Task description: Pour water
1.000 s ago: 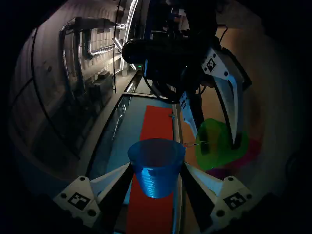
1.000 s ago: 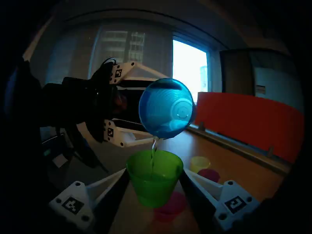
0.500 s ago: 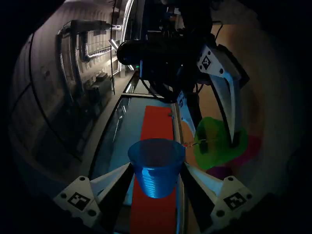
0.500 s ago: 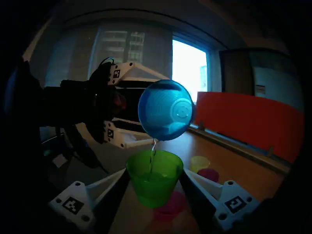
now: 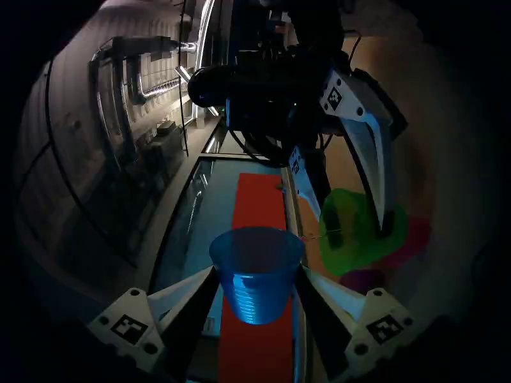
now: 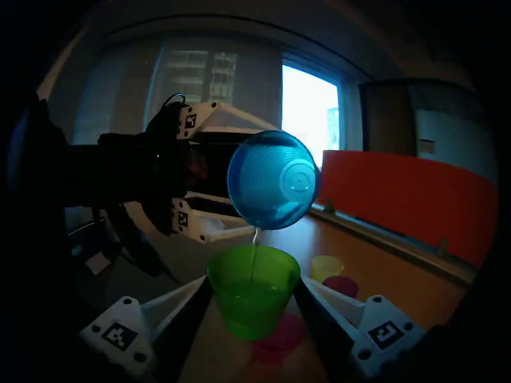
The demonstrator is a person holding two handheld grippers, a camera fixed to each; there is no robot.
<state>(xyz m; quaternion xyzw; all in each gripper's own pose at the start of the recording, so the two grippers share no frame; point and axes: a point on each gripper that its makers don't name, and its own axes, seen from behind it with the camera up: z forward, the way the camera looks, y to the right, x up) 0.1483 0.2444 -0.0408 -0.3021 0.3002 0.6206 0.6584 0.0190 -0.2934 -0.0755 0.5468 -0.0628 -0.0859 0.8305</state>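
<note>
My left gripper [image 5: 257,284] is shut on a translucent blue cup [image 5: 257,273], which it holds tipped on its side. In the right gripper view that blue cup [image 6: 273,180] hangs above a green cup [image 6: 253,290], and a thin stream of water [image 6: 254,255] falls from its rim into the green one. My right gripper [image 6: 253,300] is shut on the green cup, which stands upright with water in it. In the left gripper view the right gripper [image 5: 348,191] and the green cup [image 5: 358,230] sit ahead and to the right.
A wooden table [image 6: 383,268] carries a yellow cup [image 6: 327,267], a dark red cup [image 6: 343,285] and a pink cup [image 6: 279,337] under the green one. An orange partition [image 6: 415,198] runs along the table's far edge. A bright window [image 6: 310,118] lies behind.
The water keeps running from the blue cup, and the level in the green cup has risen a little. Both grippers have barely shifted.
</note>
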